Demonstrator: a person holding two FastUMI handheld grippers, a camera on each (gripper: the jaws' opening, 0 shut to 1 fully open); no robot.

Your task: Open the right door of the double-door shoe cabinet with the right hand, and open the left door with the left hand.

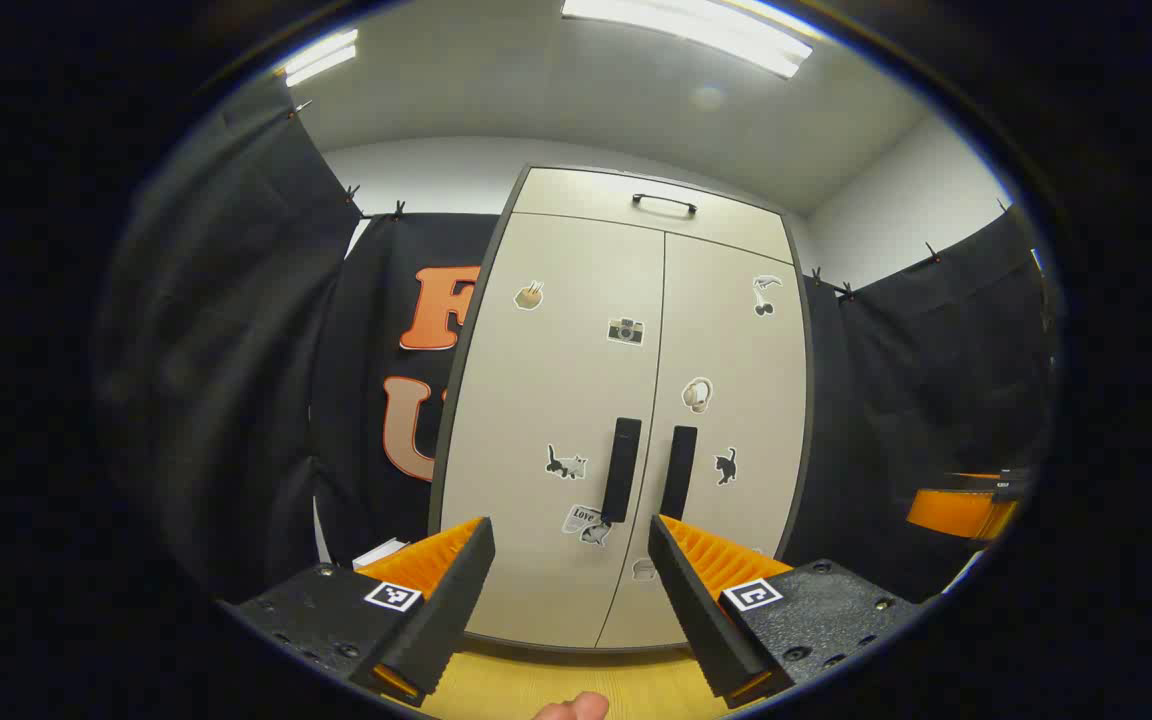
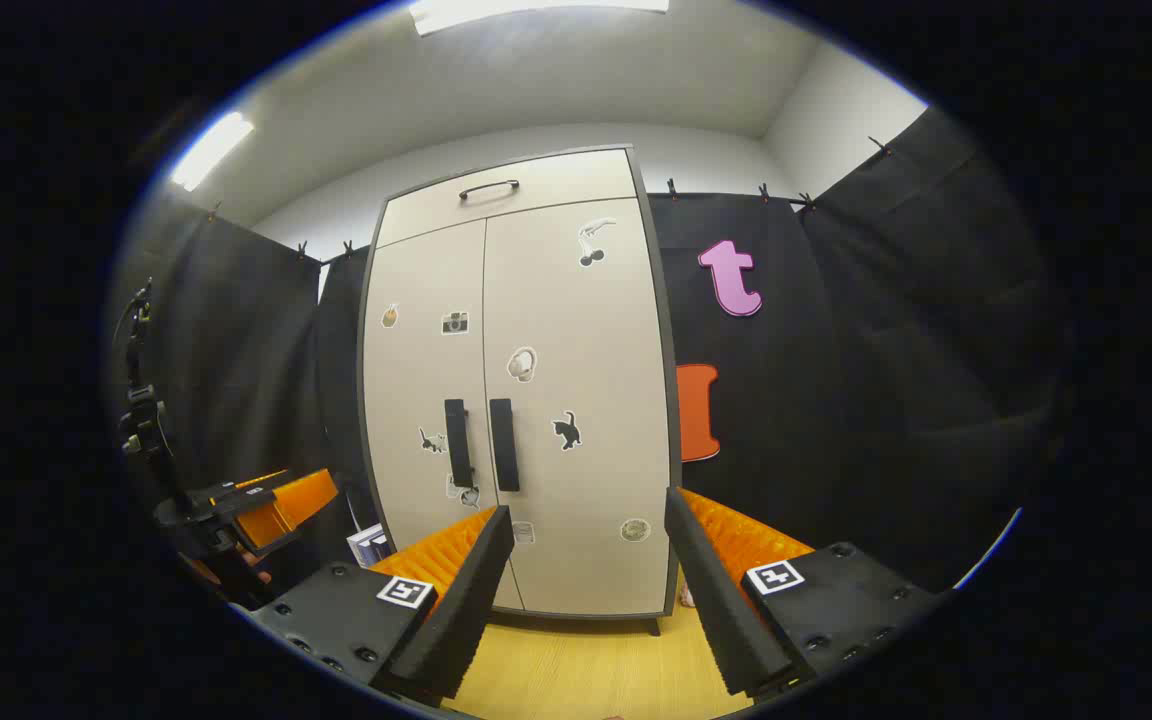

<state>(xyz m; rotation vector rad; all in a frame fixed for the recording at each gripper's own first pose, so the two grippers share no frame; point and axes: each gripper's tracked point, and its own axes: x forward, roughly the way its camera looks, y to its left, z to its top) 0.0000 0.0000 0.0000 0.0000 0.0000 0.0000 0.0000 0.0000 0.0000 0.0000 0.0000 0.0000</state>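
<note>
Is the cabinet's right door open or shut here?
Shut. The right door lies flush with the left door; both grippers hang back, open.

Sticker wording: you are facing a sticker (image 1: 584,519) reading "Love" low on the left door (image 1: 556,420) of the shoe cabinet (image 1: 626,190), just beside its handle.
Other stickers: they are showing pictures, with no words you can read.
Claw tags: the square markers (image 1: 393,596) are carrying patterns, not letters.
</note>
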